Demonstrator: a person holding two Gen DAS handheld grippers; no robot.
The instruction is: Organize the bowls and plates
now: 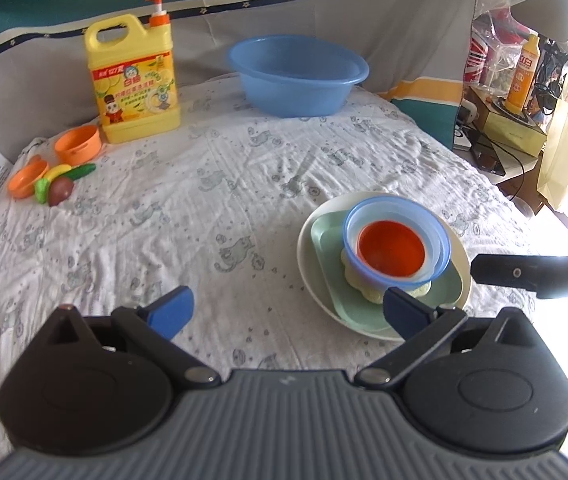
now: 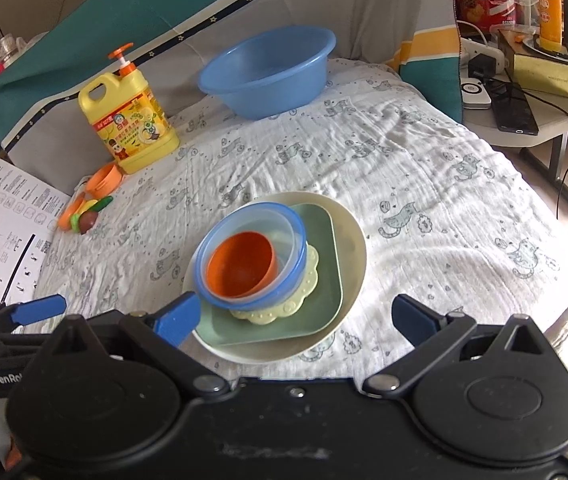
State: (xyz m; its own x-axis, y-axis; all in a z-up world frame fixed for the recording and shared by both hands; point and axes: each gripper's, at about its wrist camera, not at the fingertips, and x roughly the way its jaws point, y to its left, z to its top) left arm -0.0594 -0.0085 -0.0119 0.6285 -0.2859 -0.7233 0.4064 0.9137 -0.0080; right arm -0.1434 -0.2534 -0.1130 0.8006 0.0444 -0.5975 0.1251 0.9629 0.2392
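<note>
Your left claw (image 1: 287, 312) and right claw (image 2: 297, 318) both hang released. Near the tabletop's (image 2: 423, 168) front edge, one stack: an orange bowl (image 2: 240, 266) in a blue bowl (image 2: 284, 220), on one yellow mat (image 2: 307, 280), one green tray (image 2: 323, 240) and one white plate (image 2: 353, 248).

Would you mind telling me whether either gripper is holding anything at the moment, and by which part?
Nothing is held. The left gripper and the right gripper are both open, hovering near the stack of dishes without gripping it.
</note>
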